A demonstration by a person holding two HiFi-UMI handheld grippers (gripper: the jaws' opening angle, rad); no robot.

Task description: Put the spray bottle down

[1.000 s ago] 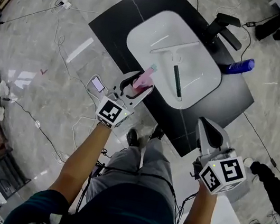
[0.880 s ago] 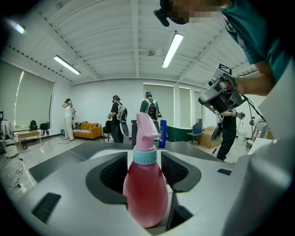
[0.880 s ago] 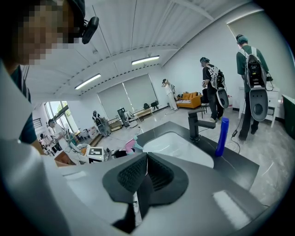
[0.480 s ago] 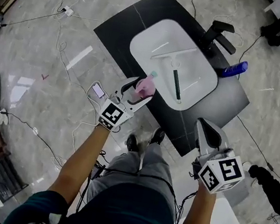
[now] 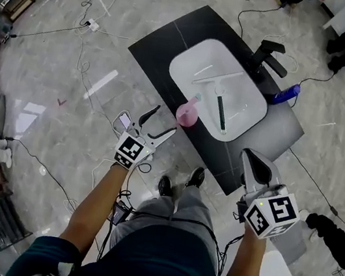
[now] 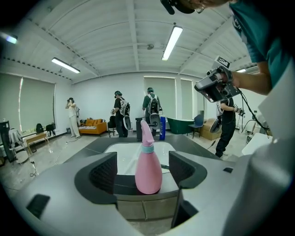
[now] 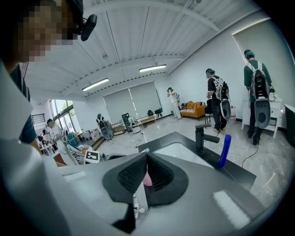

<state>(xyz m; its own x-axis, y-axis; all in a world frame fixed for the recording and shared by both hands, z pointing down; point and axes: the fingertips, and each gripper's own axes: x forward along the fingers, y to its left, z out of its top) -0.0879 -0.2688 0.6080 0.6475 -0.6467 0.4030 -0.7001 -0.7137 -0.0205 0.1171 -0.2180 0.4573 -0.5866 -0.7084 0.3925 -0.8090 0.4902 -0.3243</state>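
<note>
Cables trail across the polished stone floor at far left. My left tool, its cube faced with black-and-white square markers, holds its ribbed dark pads spread wide. The jaws have just been opening, and neither pad touches anything. The pink spray bottle stands upright just past the tips, on the near edge of the dark, matte bench and just beside the rim of the glossy white, rounded sink. The left gripper view adds what the head view only hints at: a smooth teardrop body, a pale teal collar and a slim pink nozzle, framed in the gap between the pads. In the basin lie a thin white T-shaped piece and a dark slender stick. A black angular faucet rises at the far rim, with a glossy blue bottle beside it, which the right gripper view shows standing upright. My right tool hovers by the bench's near edge, its pads closed together on nothing.
</note>
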